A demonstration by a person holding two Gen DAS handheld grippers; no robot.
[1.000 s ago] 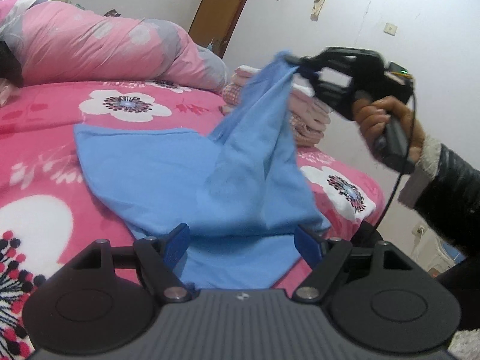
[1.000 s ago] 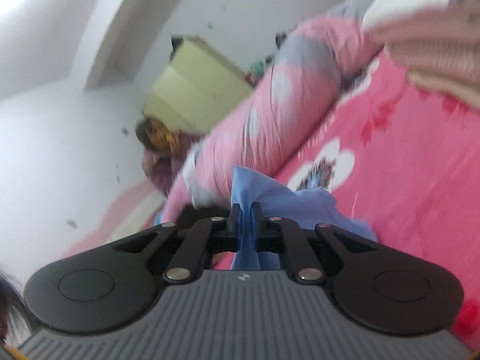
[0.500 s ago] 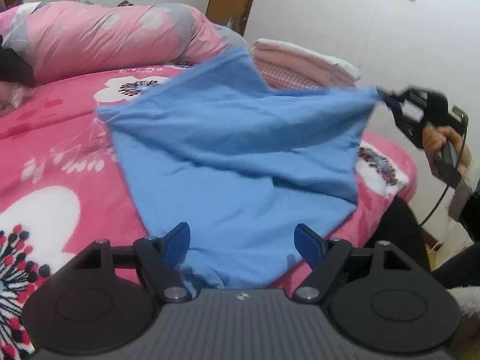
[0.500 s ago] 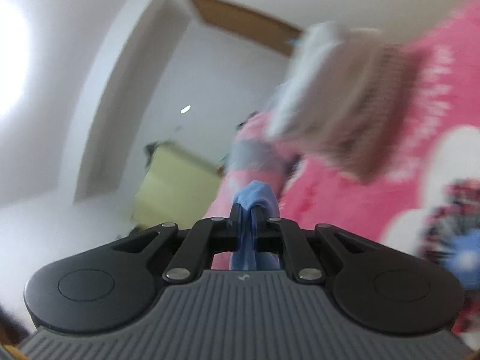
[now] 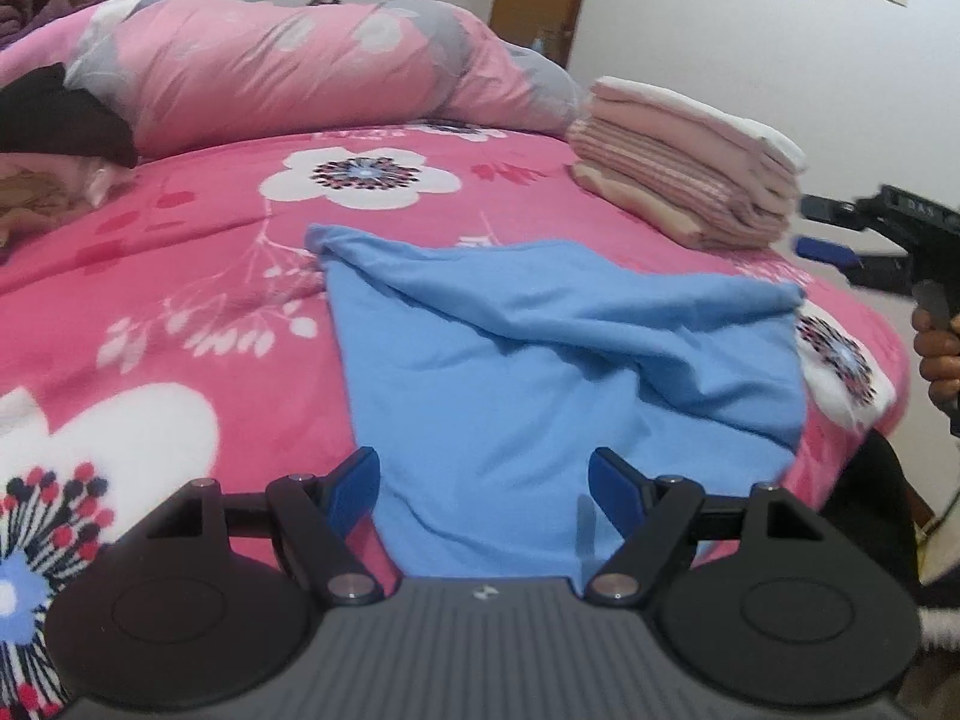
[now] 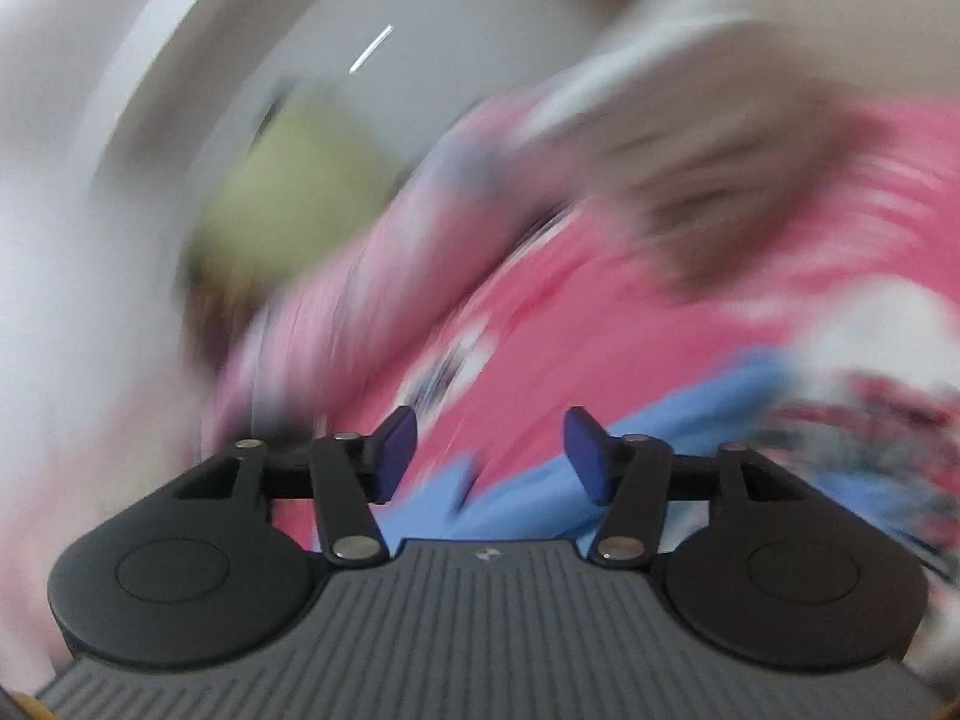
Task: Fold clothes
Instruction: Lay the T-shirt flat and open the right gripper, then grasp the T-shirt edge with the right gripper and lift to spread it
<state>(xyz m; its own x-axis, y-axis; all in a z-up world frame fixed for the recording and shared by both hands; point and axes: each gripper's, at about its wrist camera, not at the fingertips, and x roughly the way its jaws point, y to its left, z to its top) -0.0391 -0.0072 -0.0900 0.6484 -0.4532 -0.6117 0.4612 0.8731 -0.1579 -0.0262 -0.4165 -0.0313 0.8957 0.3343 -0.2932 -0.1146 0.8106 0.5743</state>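
Observation:
A light blue garment lies spread and wrinkled on the pink flowered bedspread. My left gripper hovers open over its near edge, pads apart and gripping nothing. My right gripper shows at the right edge of the left wrist view, off the bed's side, held by a person's hand. In the blurred right wrist view my right gripper has its jaws opening, with nothing pinched between them; the blue garment lies below and beyond them.
A stack of folded pink and beige clothes sits at the bed's far right corner. A rolled pink quilt lies along the back. Dark and brown clothes are piled at the left. The bed's edge drops off at the right.
My right gripper held a corner of the blue garment up, pulled it out to the right, then let go. The garment now lies flat on the bed. The left wrist view has tilted down.

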